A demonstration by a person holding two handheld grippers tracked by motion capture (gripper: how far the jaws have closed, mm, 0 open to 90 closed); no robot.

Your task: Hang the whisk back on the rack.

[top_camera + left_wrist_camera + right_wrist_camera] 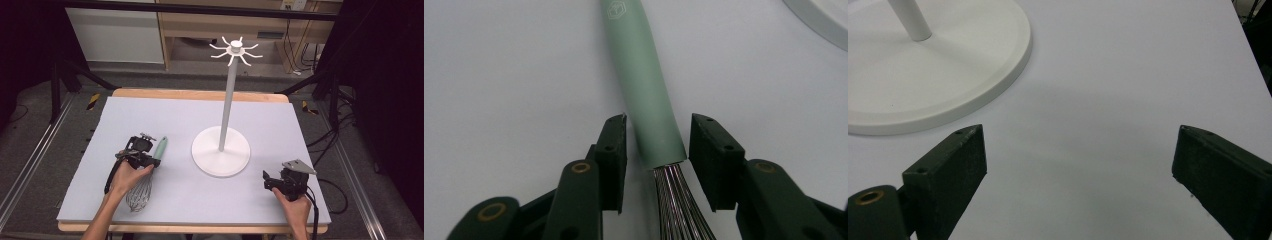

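A whisk lies on the pale mat at the front left, its mint-green handle (161,146) pointing away and its wire head (139,194) towards the person. My left gripper (151,161) is lowered over the handle's near end. In the left gripper view its jaws (657,145) stand on either side of the green handle (644,95), just above where the wires (679,205) begin, with a thin gap on each side. My right gripper (268,180) rests at the front right, wide open (1080,150) over bare mat.
A white hook stand rises from a round base (220,151) at mid-table, with a ring of hooks (235,50) on top of its pole. Its base (923,85) lies just left of my right gripper, and its rim (819,25) shows beyond the whisk. Mat edge (200,220) is close in front.
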